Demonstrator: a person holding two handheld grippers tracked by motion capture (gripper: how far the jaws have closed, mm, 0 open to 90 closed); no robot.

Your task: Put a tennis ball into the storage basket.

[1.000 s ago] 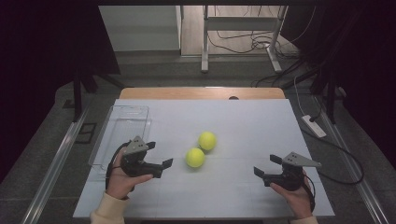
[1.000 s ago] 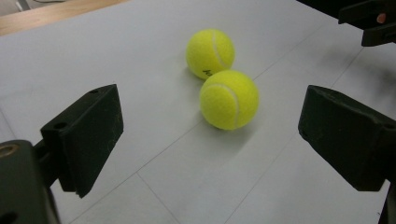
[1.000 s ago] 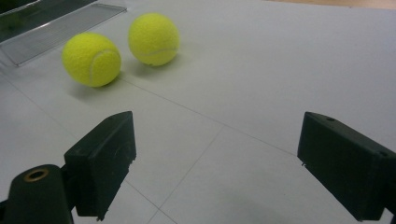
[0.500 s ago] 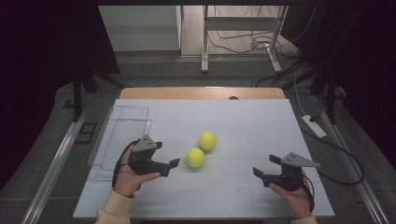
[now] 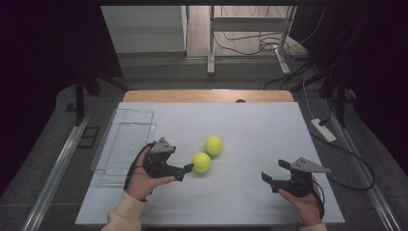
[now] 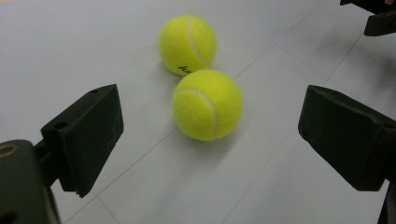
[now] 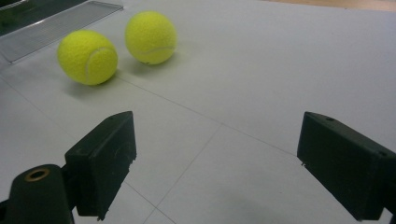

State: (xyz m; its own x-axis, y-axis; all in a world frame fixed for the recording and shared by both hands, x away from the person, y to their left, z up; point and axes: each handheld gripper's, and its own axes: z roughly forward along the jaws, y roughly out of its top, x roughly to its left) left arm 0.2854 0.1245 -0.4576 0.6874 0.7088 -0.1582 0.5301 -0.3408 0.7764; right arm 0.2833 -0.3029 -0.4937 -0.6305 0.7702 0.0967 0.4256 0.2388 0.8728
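Note:
Two yellow tennis balls lie on the white table top. The nearer ball (image 5: 201, 162) (image 6: 207, 104) rests just ahead of my left gripper (image 5: 182, 162) (image 6: 210, 135), which stands open, its black jaws wide on either side with the ball a little beyond their tips. The farther ball (image 5: 213, 145) (image 6: 187, 38) sits close behind the first, almost touching it. My right gripper (image 5: 274, 170) (image 7: 217, 158) is held low at the table's right, open and holding nothing, facing both balls (image 7: 87, 57) (image 7: 150, 37) from a distance.
A clear plastic tray (image 5: 125, 139) (image 7: 56, 21) lies along the table's left edge, behind my left hand. The table's wooden far edge (image 5: 207, 95) runs across the back. A power strip (image 5: 323, 130) and cables lie on the floor to the right.
My left gripper has slid to the right, closer to the nearer ball, with its jaws still wide. The right gripper and both balls have stayed put.

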